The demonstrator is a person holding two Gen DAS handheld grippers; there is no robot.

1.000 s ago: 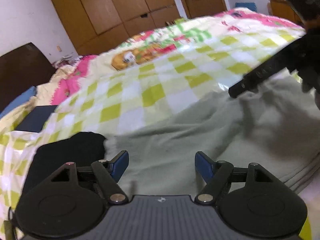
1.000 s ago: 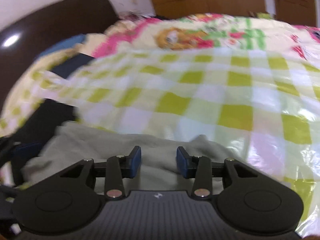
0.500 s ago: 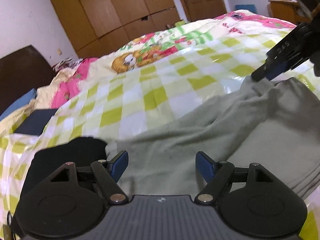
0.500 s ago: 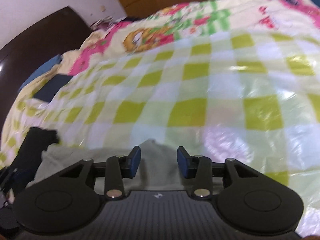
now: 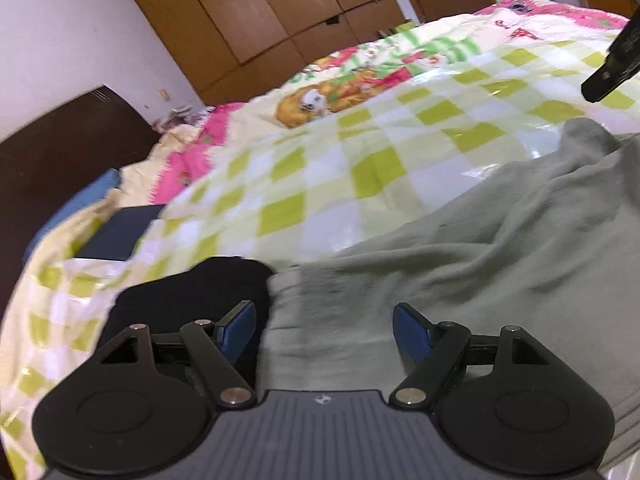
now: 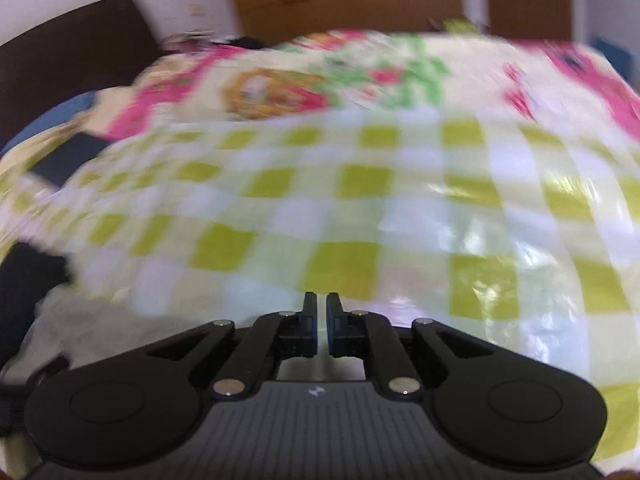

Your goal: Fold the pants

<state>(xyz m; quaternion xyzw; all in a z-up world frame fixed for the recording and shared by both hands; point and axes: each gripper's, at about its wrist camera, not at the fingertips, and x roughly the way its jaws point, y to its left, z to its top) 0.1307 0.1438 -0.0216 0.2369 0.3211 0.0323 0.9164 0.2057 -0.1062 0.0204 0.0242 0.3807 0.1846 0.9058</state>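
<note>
The left claw (image 5: 323, 322) hovers with its blue pads spread wide apart and nothing between them, tilted down over the grey-green pants (image 5: 472, 264), which lie rumpled on the bed directly ahead of it and off to its right. Just to the left of this claw, touching the pants' near edge, sits a black garment (image 5: 188, 300); further left and beyond lies a dark flat object (image 5: 116, 230) on the checked bedspread (image 5: 320, 184). At the upper right of the left wrist view a black finger of the other claw pokes in above the raised far corner of the pants, without touching the cloth as far as can be seen. The right claw (image 6: 321, 316) has just been closing and now stands nearly together, only a sliver of gap left, with no fabric visible between the pads; the pants show only as a pale blurred patch low to its left, while the bedspread fills everything ahead of it. Judging from this, the fold looks barely under way: the pants seem doubled into a loose pile but are creased and uneven, so smoothing and further folds appear to remain. No containers appear in either view.
</note>
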